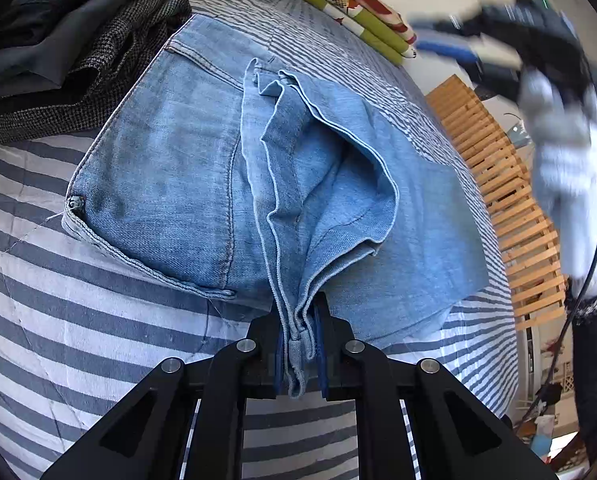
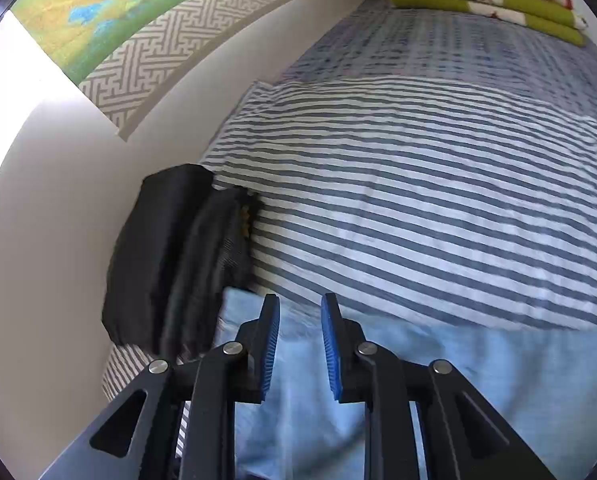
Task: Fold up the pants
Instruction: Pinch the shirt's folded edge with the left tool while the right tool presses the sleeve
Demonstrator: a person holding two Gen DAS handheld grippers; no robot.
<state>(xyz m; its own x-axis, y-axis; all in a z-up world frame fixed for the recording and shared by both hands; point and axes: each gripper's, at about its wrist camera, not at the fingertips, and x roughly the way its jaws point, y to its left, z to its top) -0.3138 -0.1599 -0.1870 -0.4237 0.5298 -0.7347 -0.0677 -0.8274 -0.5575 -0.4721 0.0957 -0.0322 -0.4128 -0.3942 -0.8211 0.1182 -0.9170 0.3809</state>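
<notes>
The left claw (image 1: 300, 344) pinches the hems of the jeans (image 1: 170, 168), carried over the seat on the striped bed (image 1: 38, 312) (leg fold nearly laid). The right claw (image 2: 300, 344) hangs empty, jaws apart. Left: drop, flatten, perhaps fold again.

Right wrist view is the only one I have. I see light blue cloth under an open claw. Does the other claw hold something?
Observer: Yes. The left claw is shut on bunched hems of the jeans, lifted off the bed.
Operator: Where is the rest of the jeans?
Observer: It lies flat on the striped bed cover, with a seat pocket facing up.
Operator: Can you see my claw from there?
Observer: Yes, blurred. The right claw is up in the air beyond the jeans, with nothing visible in it.
</notes>
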